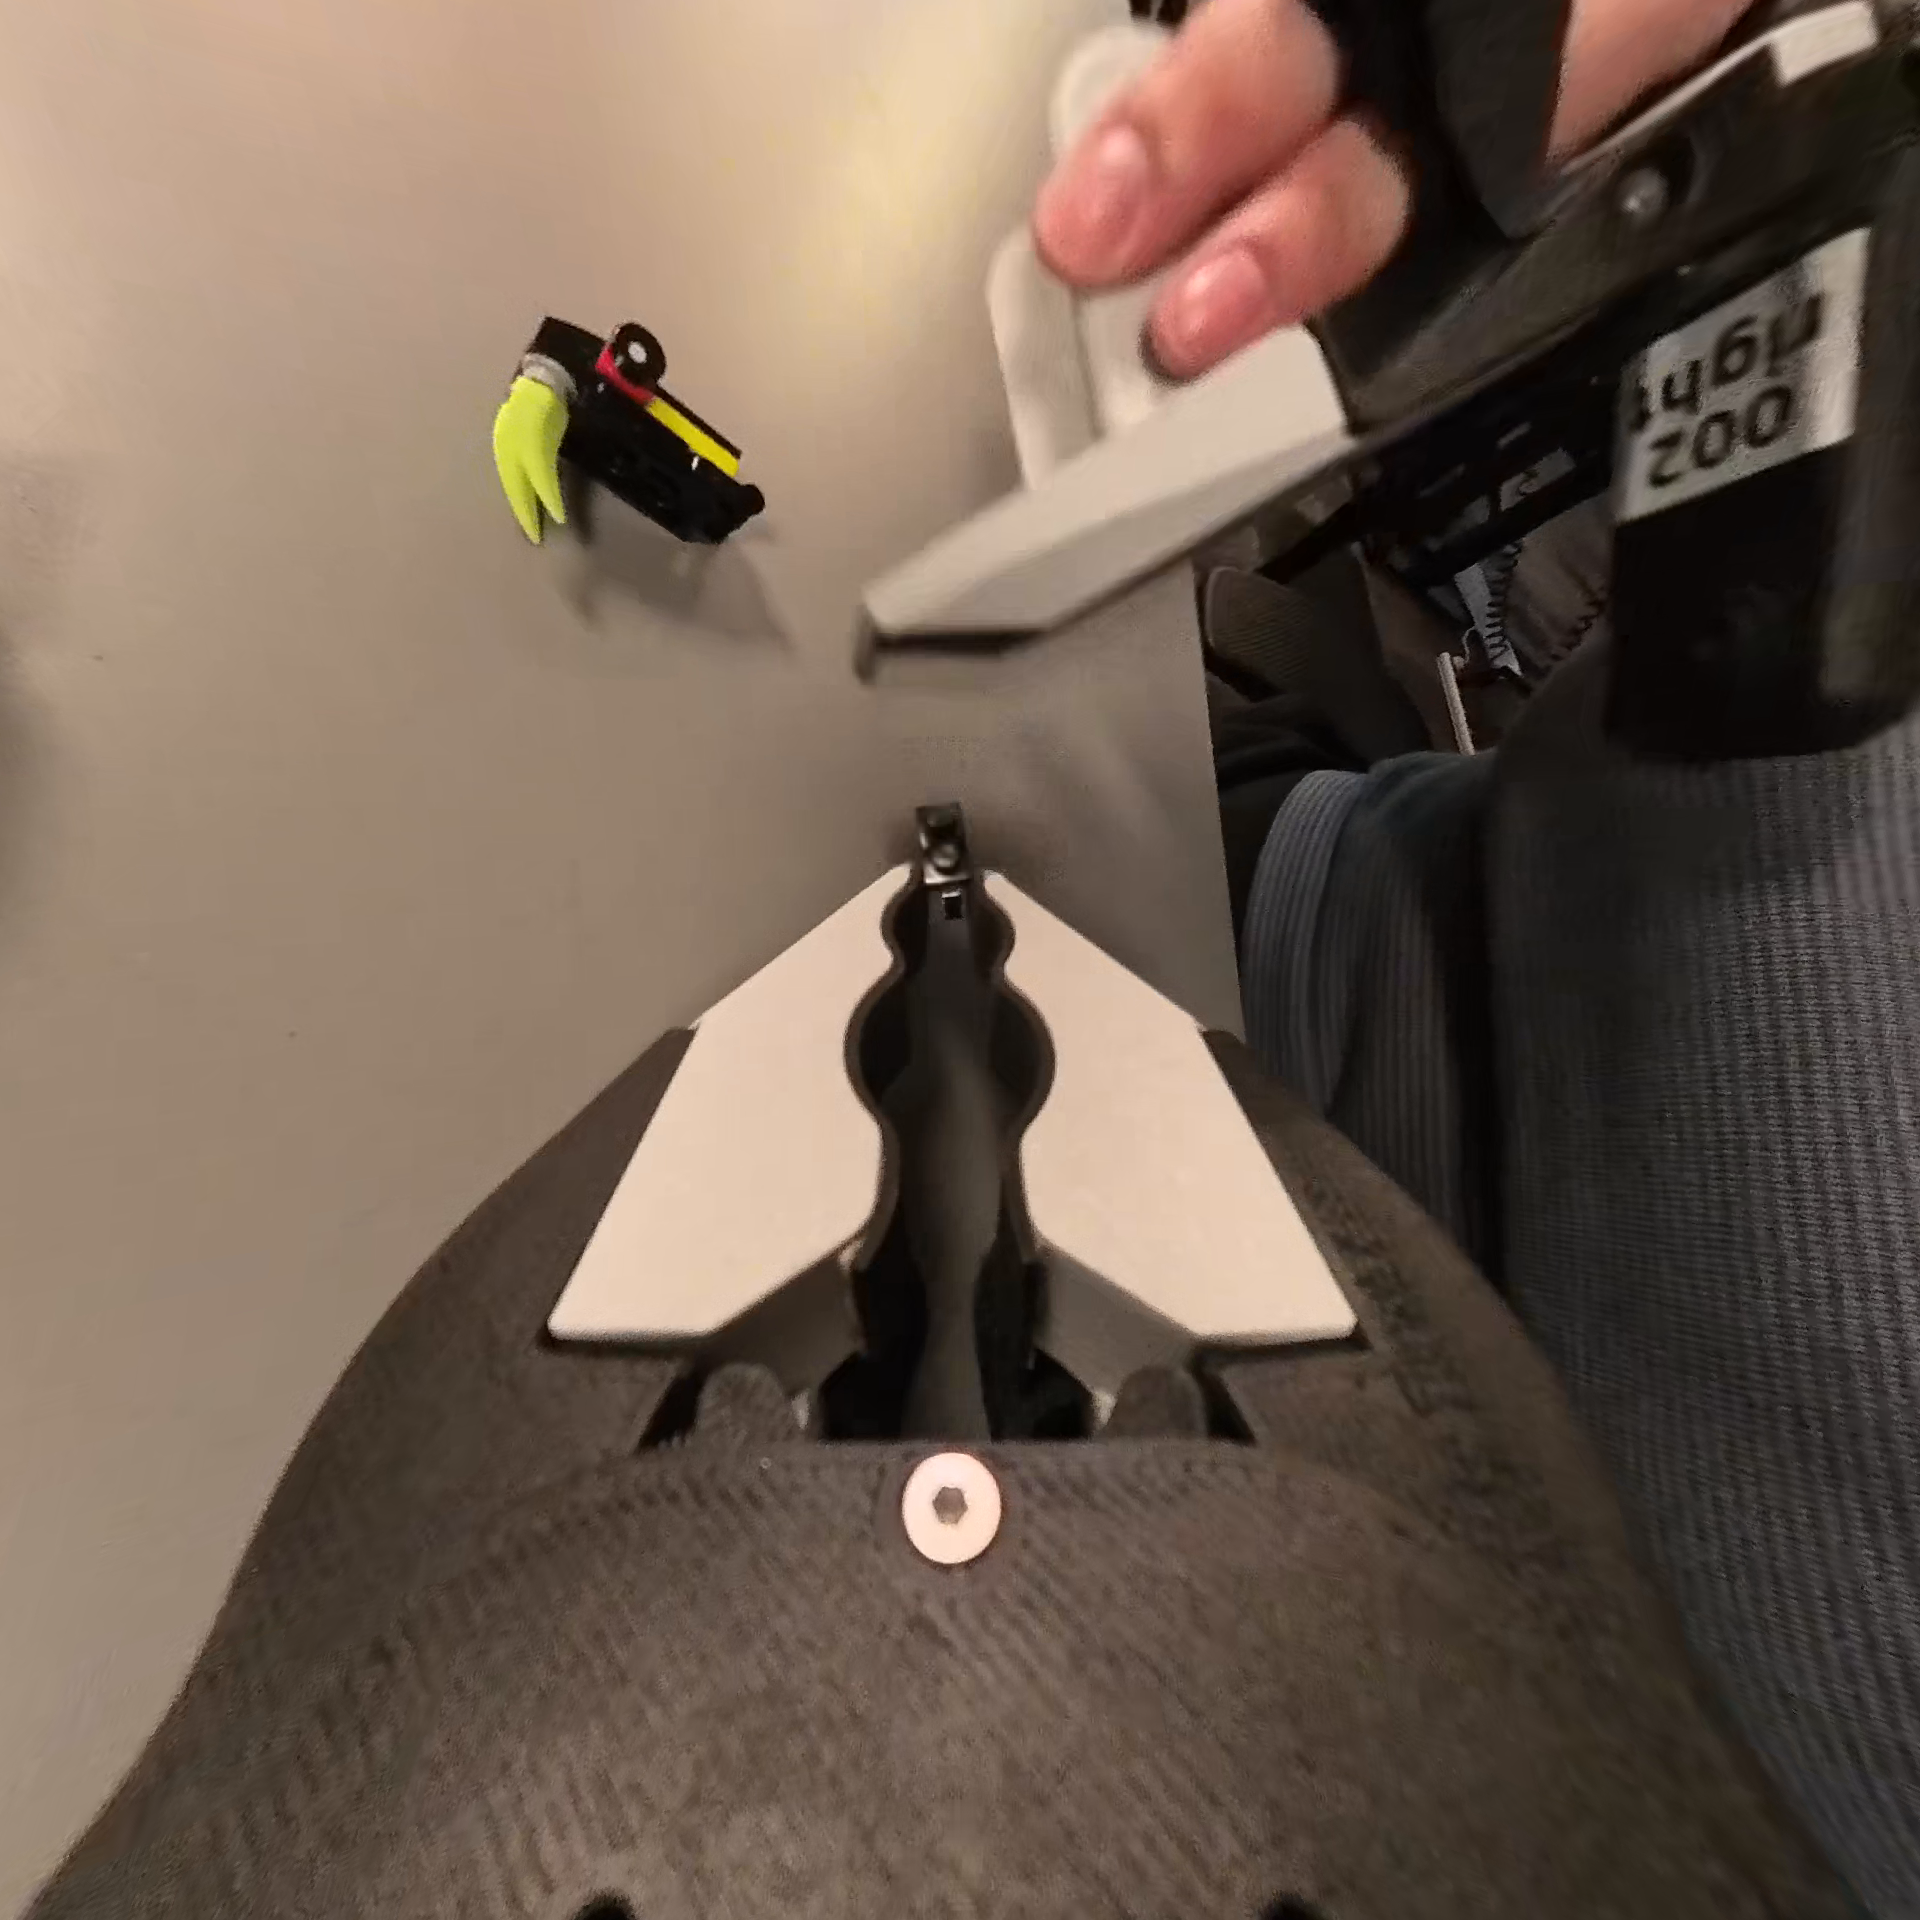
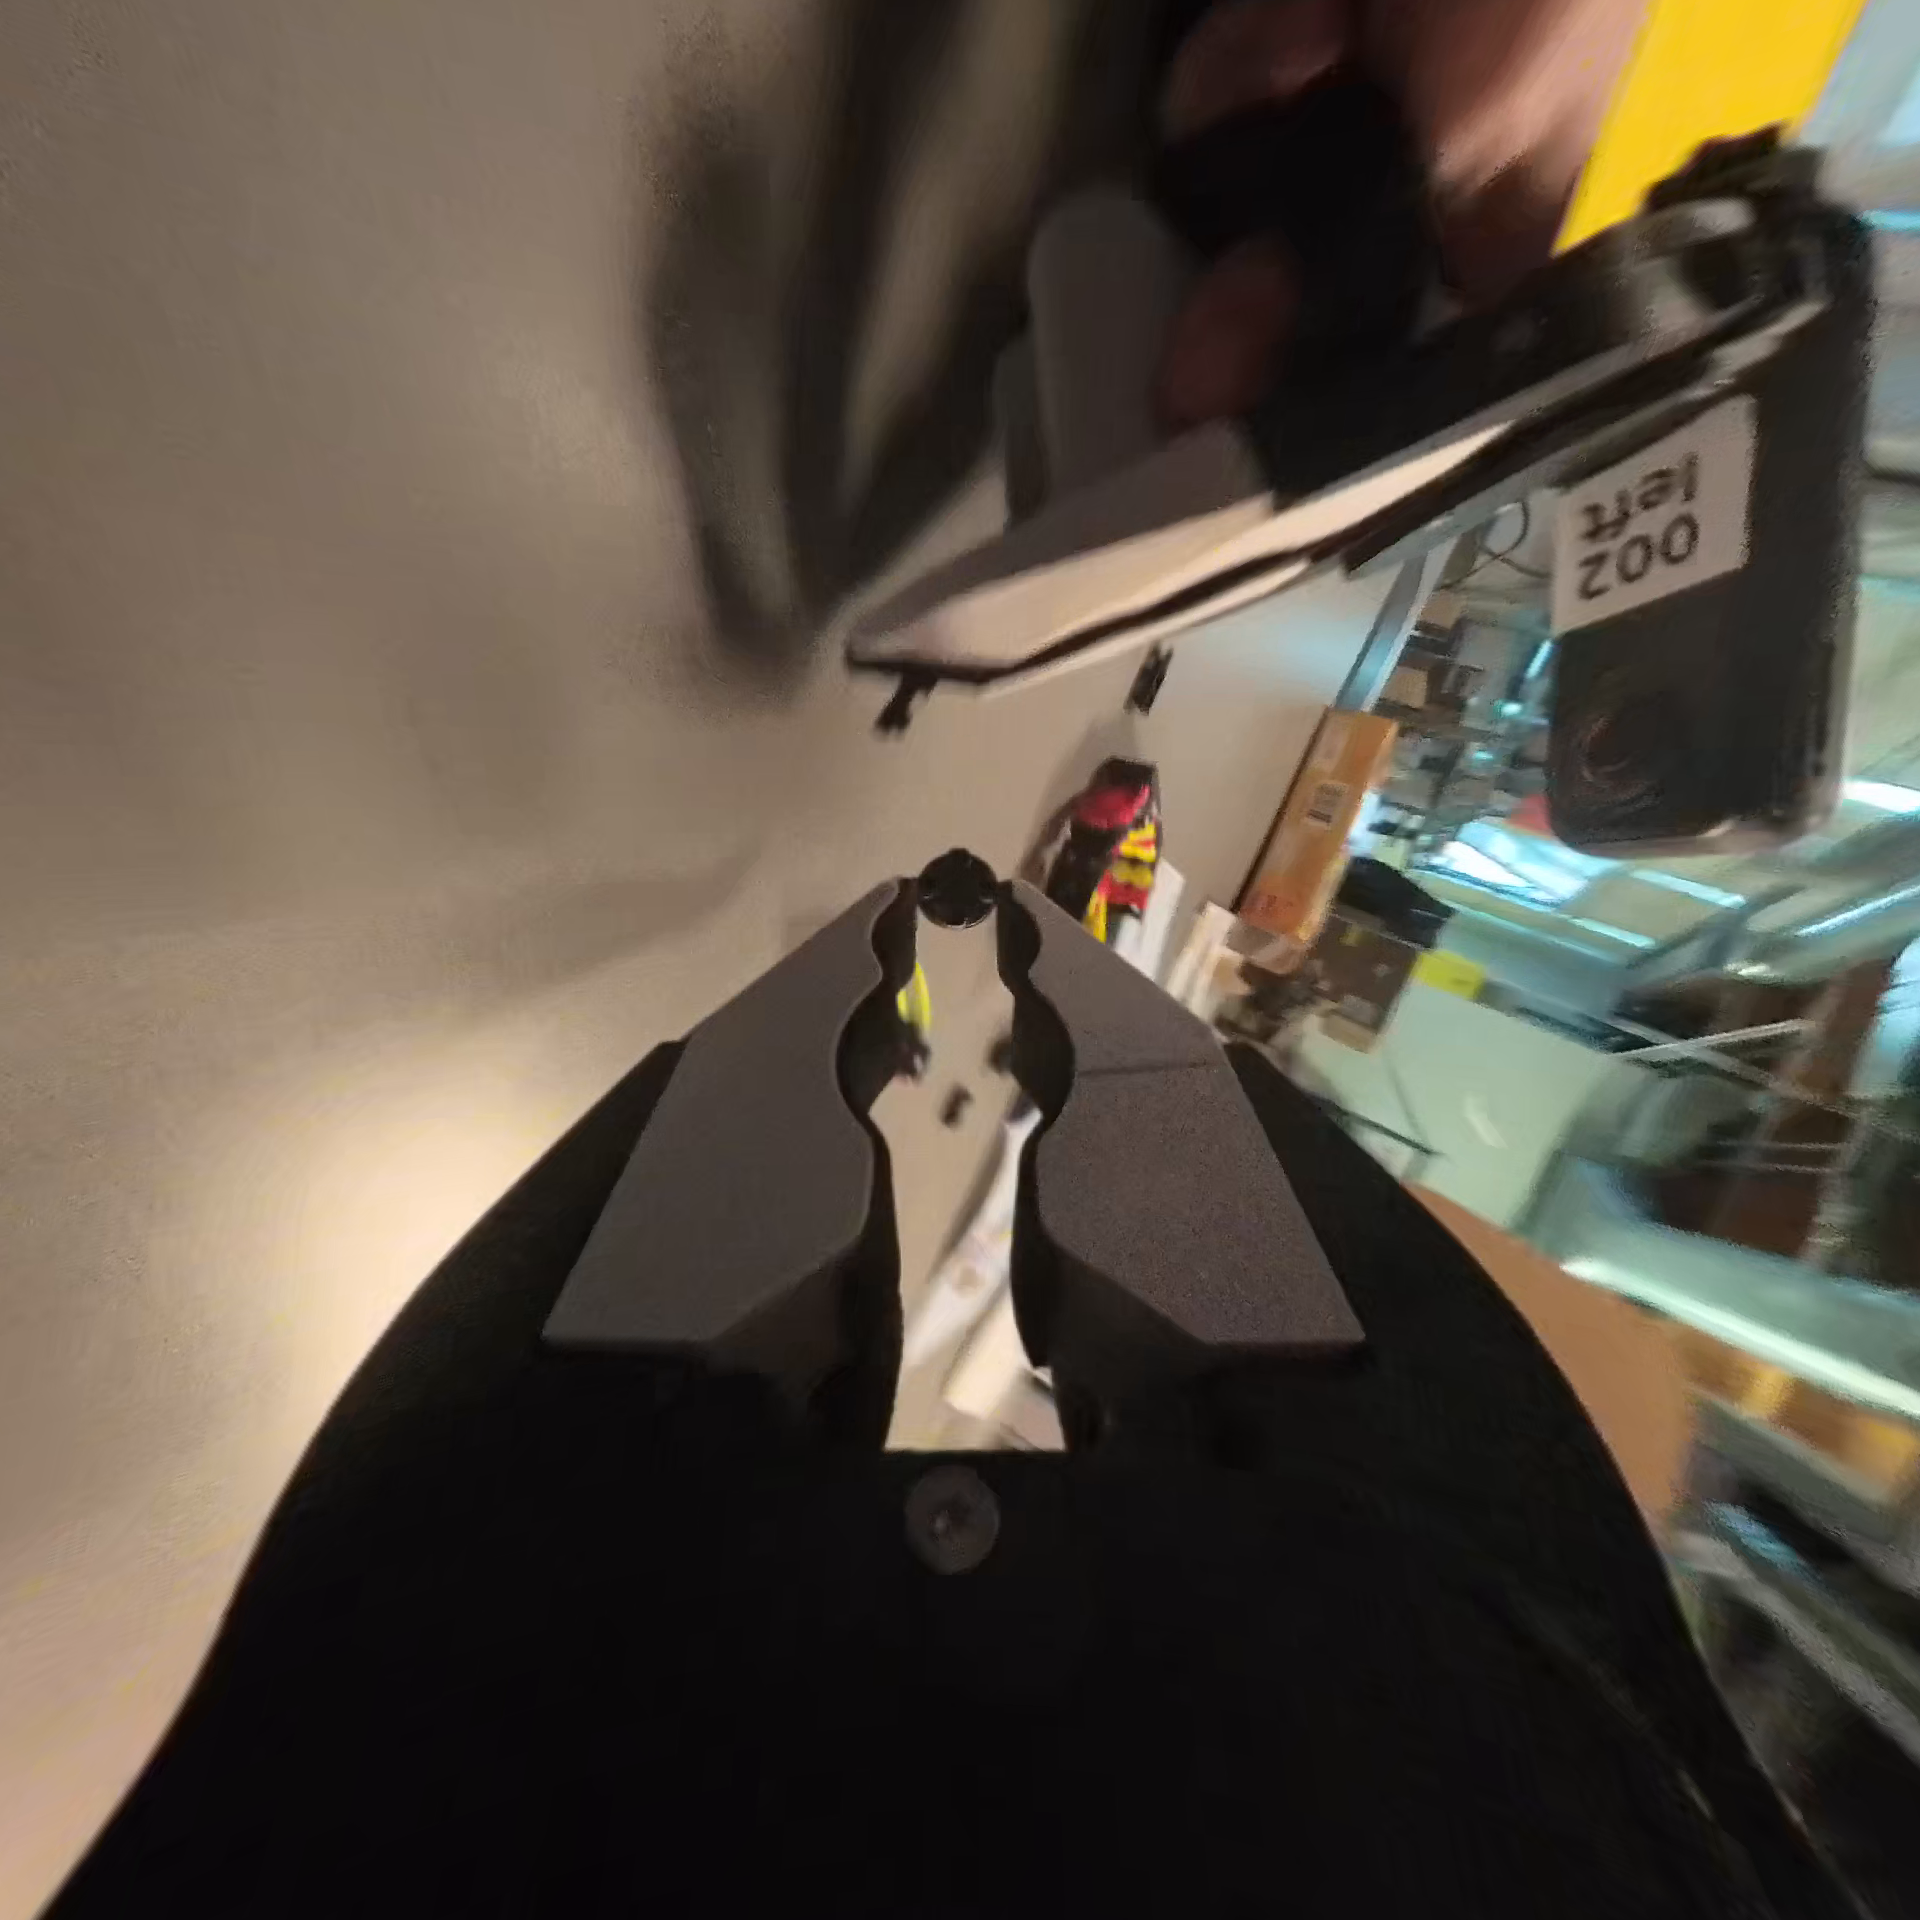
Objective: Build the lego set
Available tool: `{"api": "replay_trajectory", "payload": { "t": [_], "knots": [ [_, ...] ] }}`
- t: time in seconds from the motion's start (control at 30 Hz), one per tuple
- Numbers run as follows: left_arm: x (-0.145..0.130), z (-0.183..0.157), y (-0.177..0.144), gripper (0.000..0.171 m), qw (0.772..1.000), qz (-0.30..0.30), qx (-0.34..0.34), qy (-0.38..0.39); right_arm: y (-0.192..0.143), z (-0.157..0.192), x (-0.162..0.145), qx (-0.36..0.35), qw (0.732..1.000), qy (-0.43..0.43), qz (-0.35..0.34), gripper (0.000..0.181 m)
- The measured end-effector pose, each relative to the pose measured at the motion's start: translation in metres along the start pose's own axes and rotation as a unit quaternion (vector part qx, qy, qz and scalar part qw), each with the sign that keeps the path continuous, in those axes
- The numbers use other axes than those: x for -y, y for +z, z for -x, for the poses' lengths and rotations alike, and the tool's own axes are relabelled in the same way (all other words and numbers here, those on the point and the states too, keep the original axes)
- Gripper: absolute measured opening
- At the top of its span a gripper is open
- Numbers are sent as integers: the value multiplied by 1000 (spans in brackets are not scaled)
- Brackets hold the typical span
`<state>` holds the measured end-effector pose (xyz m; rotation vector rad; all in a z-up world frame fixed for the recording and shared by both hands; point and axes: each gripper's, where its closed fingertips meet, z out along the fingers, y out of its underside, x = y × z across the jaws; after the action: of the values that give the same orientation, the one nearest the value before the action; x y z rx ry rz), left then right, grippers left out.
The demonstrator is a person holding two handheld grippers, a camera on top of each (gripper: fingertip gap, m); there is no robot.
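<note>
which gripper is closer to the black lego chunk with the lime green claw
Right. The right gripper has its tips just beside the black assembly on the table; the left gripper, shut on a small black piece, sits farther back.

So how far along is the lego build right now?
Done: a black sub-assembly with a lime claw sits on the table. In hand: left gripper pinches a small black piece; right gripper holds a round black piece. Neither is joined yet.
</note>
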<state>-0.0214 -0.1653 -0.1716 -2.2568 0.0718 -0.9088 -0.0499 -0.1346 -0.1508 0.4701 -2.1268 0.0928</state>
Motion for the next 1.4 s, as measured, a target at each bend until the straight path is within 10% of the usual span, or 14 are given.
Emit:
{"api": "replay_trajectory", "payload": {
  "t": [0.37,1.0,1.13,1.27,1.4],
  "knots": [
    [1,-1,1,6,1000,-4,-1,6,-16,56,-58,89,906,-406,76,13],
    [-2,-7,8,6,999,14,16,47,-27,60,-28,77,873,-480,53,24],
    [-4,-9,10,6,998,20,25,63,-27,53,-42,105,917,-369,111,56],
    [-5,-10,12,6,995,26,43,91,-15,18,-58,4,981,-117,153,45],
    [2,-14,16,6,987,6,68,142,-20,-15,-89,-145,938,252,191,41]
  ]
}}
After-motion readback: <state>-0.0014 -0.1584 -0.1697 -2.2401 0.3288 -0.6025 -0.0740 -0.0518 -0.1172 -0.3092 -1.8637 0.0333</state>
